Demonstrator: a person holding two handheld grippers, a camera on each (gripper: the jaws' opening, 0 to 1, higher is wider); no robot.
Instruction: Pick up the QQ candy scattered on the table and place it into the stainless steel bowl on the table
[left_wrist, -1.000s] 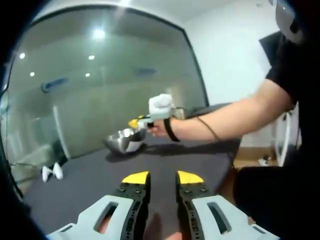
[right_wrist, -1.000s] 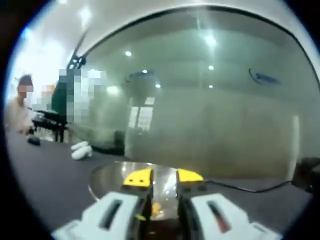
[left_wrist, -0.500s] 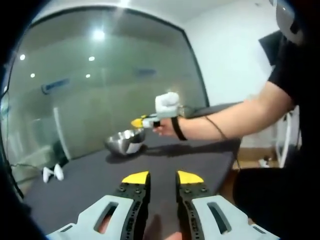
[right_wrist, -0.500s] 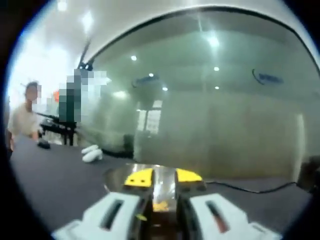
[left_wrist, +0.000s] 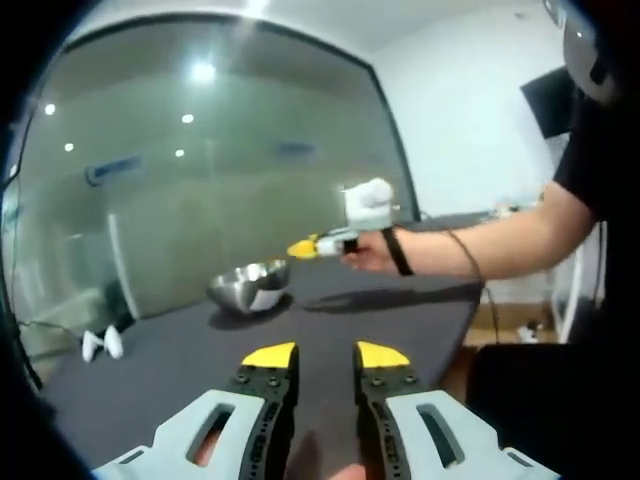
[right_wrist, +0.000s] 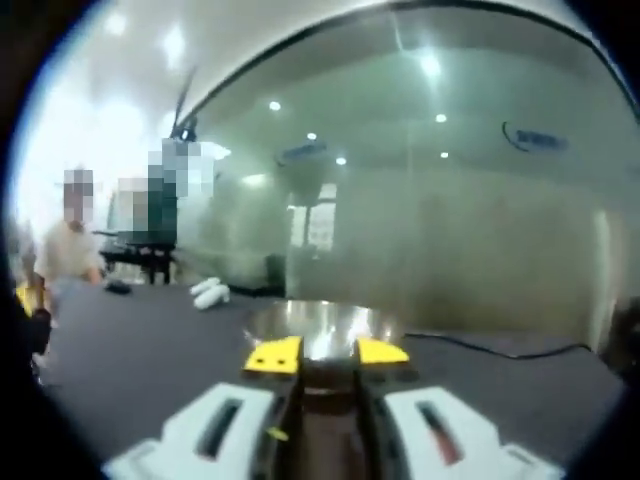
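The stainless steel bowl (left_wrist: 248, 287) stands on the dark table (left_wrist: 330, 330), beyond my left gripper (left_wrist: 326, 356), which hovers low over the near part of the table, open with nothing between its yellow tips. A hand holds my right gripper (left_wrist: 304, 246) in the air just right of the bowl and above its rim. In the right gripper view the bowl (right_wrist: 300, 314) lies straight ahead, a little past my right gripper (right_wrist: 328, 353). Its jaws stand apart, and I see only dark shadow between them.
Two small white objects (left_wrist: 102, 344) lie at the table's far left, also seen as white objects (right_wrist: 211, 292). A black cable (right_wrist: 480, 349) runs behind the bowl. A seated person (right_wrist: 68, 252) is far left. A glass wall backs the table; the table edge (left_wrist: 466, 330) drops at right.
My right gripper has drawn back from over the bowl, up and to the right. The small yellow piece seen low between its jaws earlier is gone. The left gripper has held still.
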